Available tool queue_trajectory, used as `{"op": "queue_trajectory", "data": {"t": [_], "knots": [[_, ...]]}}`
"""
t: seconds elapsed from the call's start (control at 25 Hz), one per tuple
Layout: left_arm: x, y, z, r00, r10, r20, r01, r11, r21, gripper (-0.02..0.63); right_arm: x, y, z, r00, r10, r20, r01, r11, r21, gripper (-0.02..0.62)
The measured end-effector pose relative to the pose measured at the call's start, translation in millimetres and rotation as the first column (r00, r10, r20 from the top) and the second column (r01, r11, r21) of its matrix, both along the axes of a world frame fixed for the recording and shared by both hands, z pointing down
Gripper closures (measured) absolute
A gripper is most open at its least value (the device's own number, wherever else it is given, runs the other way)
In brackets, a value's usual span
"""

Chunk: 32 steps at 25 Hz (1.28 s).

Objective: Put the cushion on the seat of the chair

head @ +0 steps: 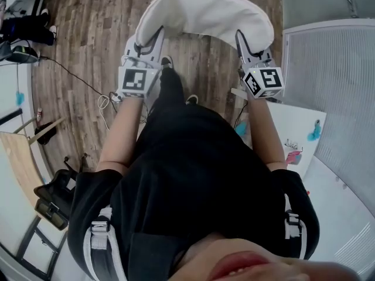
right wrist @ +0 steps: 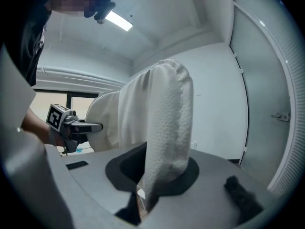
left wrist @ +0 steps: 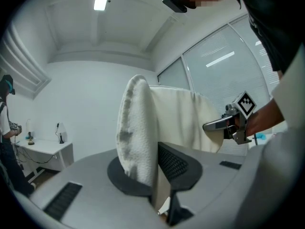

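Note:
A white padded cushion (head: 205, 13) hangs in front of me above the wooden floor, gripped at both of its near corners. My left gripper (head: 151, 43) is shut on its left edge, where the thick fleecy rim (left wrist: 137, 132) stands pinched between the jaws of the left gripper (left wrist: 155, 178). On the right edge, my right gripper (head: 245, 44) is shut in the same way; in its own view the right gripper (right wrist: 147, 187) has the cushion's rim (right wrist: 167, 128) squeezed between its jaws. Each gripper view shows the other gripper across the cushion. I cannot make out the chair in any view.
A frosted glass partition (head: 337, 86) runs along the right, with a white board (head: 299, 136) leaning below it. Cables (head: 88, 86), a wooden panel (head: 20, 163) and a black bag (head: 55, 198) lie on the floor at left. A white desk (left wrist: 43, 149) and a person (left wrist: 7, 128) are against the far wall.

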<state>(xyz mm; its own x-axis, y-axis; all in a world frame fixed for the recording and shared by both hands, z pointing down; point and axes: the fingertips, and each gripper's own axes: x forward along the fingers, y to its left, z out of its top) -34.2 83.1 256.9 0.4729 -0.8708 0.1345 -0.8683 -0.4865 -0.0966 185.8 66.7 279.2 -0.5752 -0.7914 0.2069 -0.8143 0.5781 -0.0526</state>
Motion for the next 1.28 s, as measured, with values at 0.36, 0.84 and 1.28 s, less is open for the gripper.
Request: {"op": "queue_trajectory", "data": {"t": [0.36, 0.84, 1.28], "knots": [[-28, -128, 34, 0.998, 0.057, 0.011, -0.056, 0.996, -0.070, 0.546, -24, -111, 31, 0.999, 0.040, -0.021, -0.042, 0.995, -0.087, 0.541], [-58, -250, 95, 0.989, 0.138, 0.047, -0.127, 0.975, -0.181, 0.545, -49, -212, 88, 0.995, 0.076, -0.059, -0.087, 0.972, -0.218, 0.541], [-58, -315, 205, 0.998, 0.069, 0.006, -0.062, 0.927, -0.370, 0.545, -47, -287, 197, 0.995, 0.050, -0.083, -0.075, 0.937, -0.341, 0.541]]}}
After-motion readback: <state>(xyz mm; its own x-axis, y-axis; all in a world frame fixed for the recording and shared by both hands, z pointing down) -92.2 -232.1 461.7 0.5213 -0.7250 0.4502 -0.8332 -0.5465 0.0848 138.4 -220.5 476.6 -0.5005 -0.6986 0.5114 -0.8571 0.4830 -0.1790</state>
